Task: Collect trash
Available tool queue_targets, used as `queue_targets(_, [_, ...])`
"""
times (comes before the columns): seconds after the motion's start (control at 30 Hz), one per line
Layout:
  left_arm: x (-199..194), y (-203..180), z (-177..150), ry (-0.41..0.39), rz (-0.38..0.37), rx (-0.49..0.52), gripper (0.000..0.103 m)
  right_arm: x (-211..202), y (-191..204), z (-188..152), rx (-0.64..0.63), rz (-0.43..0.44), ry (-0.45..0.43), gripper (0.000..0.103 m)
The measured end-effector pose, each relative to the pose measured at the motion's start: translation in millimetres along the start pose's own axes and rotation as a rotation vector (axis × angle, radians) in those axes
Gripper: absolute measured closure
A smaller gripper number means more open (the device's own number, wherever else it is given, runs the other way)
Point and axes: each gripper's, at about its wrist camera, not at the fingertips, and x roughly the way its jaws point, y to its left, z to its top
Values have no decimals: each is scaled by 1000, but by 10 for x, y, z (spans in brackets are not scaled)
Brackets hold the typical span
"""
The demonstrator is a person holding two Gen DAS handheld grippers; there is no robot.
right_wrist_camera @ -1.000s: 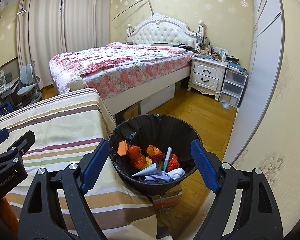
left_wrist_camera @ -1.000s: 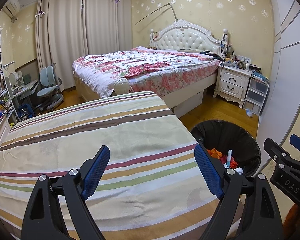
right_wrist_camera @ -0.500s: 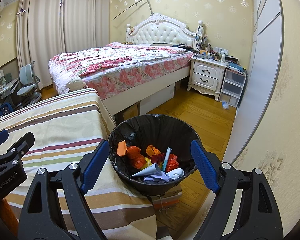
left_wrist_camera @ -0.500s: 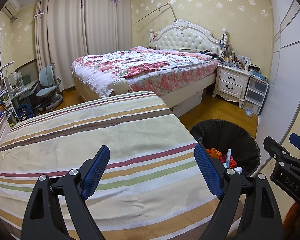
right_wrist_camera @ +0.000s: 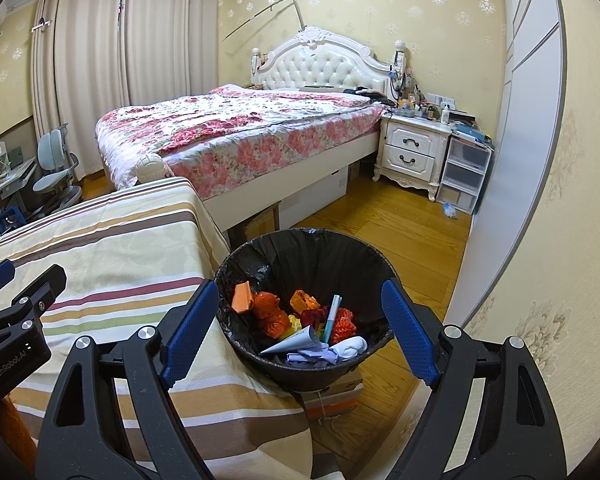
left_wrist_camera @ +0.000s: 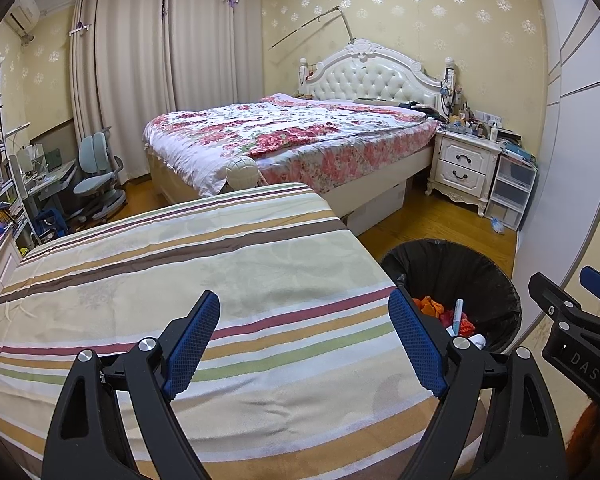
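- The trash (right_wrist_camera: 304, 320) lies heaped in the black-lined bin (right_wrist_camera: 312, 248), at six o'clock of the right wrist view: orange crumpled bits, a paper cone with its tip toward eight o'clock, and a pen (right_wrist_camera: 332, 318) standing nearly upright, long axis twelve to six.
- The bin stands just beside the striped cloth (left_wrist_camera: 204, 280), at its three o'clock edge.
- The right gripper (right_wrist_camera: 300, 328) hangs over the bin, jaws wide apart, holding nothing.
- The left gripper (left_wrist_camera: 306, 336) hangs over the cloth, equally spread and empty.
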Motion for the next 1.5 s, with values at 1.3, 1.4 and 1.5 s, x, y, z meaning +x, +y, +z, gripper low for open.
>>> queue_targets(1.3, [-74,-38,11,-30,-68,8,19,-7,-1,-13,-2,2,1,21])
queue_targets(1.4, [-61,-23,20,-24,-70,3,19,5,15,-35,-5,5,3,21])
queue_targets(1.5, [-46,16,20,-20,-50,-1,19,31,60,-69,-14,16,4,21])
